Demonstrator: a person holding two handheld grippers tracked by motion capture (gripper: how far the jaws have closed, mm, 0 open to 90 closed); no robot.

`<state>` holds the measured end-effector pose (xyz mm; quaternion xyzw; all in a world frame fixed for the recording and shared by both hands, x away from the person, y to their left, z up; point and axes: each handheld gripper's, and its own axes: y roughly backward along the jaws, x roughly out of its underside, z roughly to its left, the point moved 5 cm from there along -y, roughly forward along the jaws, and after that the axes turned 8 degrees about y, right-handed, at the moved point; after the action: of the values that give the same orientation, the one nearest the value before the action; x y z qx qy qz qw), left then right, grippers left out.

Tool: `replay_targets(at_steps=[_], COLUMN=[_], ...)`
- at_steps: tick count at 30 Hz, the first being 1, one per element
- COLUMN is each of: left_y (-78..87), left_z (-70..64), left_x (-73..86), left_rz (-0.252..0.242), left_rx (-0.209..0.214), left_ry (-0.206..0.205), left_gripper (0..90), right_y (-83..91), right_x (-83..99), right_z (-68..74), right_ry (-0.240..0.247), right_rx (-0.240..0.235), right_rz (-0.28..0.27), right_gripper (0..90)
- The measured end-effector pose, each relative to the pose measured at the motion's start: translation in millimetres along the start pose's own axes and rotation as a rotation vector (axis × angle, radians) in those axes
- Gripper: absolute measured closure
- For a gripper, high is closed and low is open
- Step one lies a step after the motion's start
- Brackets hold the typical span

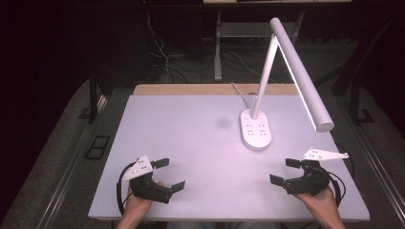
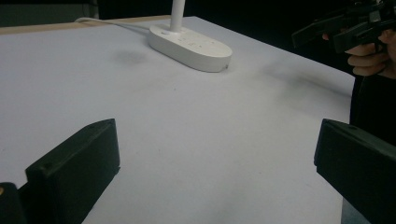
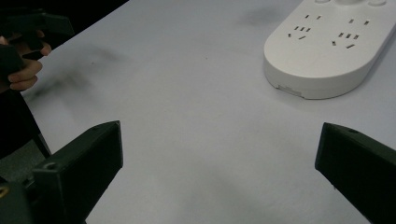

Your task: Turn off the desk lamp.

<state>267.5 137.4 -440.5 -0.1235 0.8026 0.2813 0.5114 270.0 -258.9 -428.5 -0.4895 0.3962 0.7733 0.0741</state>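
A white desk lamp stands on the white table [image 1: 191, 143], its oval base [image 1: 255, 129] right of centre, with sockets on top. Its long bar head [image 1: 301, 71] slopes down toward the right. The base [image 2: 191, 44] lies far ahead in the left gripper view and at the upper right as the base [image 3: 327, 51] in the right gripper view. My left gripper [image 1: 170, 174] hovers near the front left edge, open, nothing between its jaws. My right gripper [image 1: 284, 171] hovers near the front right, open and empty, below the lamp base.
The lamp's white cable [image 1: 241, 93] runs off the table's back edge. A wooden strip [image 1: 191, 89] borders the back of the table. Dark floor, table legs and cables [image 1: 162, 52] lie beyond. A faint smudge [image 1: 223, 122] marks the table left of the base.
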Motion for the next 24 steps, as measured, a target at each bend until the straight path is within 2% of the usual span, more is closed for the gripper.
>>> replay_targets(at_steps=[9,24], left_y=[0.6,1.4], left_z=[-0.1,1.1], left_x=[-0.1,0.8], left_rz=[-0.004,0.0], left_rx=[-0.006,-0.014], left_ry=[-0.001,0.006], left_gripper=[0.0,0.0], right_y=[0.8,-0.4], right_x=[-12.3,-30.5], right_z=[-1.2,-16.5], right_ry=[0.013,0.022], right_rx=[-0.008,-0.021], right_rz=[0.001,0.023], right_gripper=[0.8,0.8])
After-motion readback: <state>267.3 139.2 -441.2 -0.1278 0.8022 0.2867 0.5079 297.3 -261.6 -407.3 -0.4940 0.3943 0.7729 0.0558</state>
